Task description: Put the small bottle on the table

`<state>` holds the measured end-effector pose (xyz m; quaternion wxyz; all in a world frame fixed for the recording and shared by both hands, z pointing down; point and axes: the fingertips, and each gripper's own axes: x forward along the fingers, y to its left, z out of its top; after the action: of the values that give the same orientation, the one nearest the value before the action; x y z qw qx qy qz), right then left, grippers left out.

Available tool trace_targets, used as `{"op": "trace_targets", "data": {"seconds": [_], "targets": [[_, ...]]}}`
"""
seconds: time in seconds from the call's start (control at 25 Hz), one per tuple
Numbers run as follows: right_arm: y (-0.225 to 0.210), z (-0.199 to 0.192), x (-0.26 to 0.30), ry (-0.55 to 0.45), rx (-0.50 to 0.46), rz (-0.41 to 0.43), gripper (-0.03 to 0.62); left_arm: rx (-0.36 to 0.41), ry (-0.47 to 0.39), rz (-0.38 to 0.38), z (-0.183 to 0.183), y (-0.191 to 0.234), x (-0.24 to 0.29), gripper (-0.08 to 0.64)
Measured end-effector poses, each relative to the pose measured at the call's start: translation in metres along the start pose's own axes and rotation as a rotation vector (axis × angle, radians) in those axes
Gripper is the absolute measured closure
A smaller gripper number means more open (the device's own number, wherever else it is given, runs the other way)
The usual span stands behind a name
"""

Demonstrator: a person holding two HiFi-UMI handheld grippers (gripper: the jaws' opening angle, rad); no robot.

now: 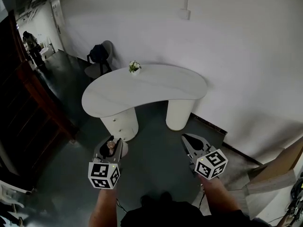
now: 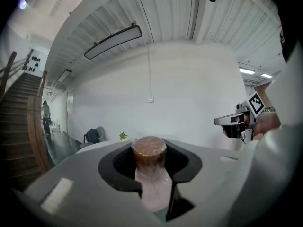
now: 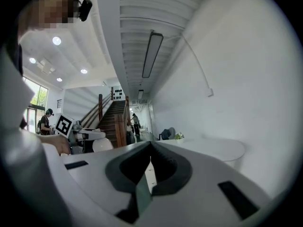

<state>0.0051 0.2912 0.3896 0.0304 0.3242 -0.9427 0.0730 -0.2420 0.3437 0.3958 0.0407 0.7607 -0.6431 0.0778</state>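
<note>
The left gripper (image 1: 112, 142) clamps the bottle (image 2: 149, 157) by its body, at lower left of the head view and well apart from the table (image 1: 156, 86) at upper centre. The bottle looks light, smooth and probably slippery, so it is best held below the cap. The right gripper (image 3: 150, 150) is closed and empty.

White table (image 1: 161, 86) — perhaps potted plant (image 1: 135, 67)

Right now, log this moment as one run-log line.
left gripper: shut on small bottle | right gripper: shut, empty | table: ahead, plant at far edge | phase: small bottle not yet on table
</note>
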Motion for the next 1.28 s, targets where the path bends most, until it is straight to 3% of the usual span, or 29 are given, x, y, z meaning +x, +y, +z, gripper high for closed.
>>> {"op": "trace_targets", "data": {"seconds": [0.32, 0.76, 1.08, 1.28], "targets": [[-0.044, 0.002, -0.031, -0.020, 0.001, -0.067, 0.580, 0.013, 0.002, -0.025, 0.008, -0.034, 0.029, 0.423], [-0.074, -0.014, -0.068, -0.012, 0.050, -0.071, 0.580, -0.005, 0.013, -0.089, 0.010, -0.090, 0.060, 0.425], [-0.100, -0.015, -0.064, 0.006, 0.059, -0.100, 0.580, 0.004, -0.001, -0.154, 0.019, -0.105, 0.105, 0.425], [-0.137, -0.013, -0.055, 0.015, 0.061, -0.166, 0.580, 0.013, -0.014, -0.203, 0.021, -0.105, 0.142, 0.425]]}}
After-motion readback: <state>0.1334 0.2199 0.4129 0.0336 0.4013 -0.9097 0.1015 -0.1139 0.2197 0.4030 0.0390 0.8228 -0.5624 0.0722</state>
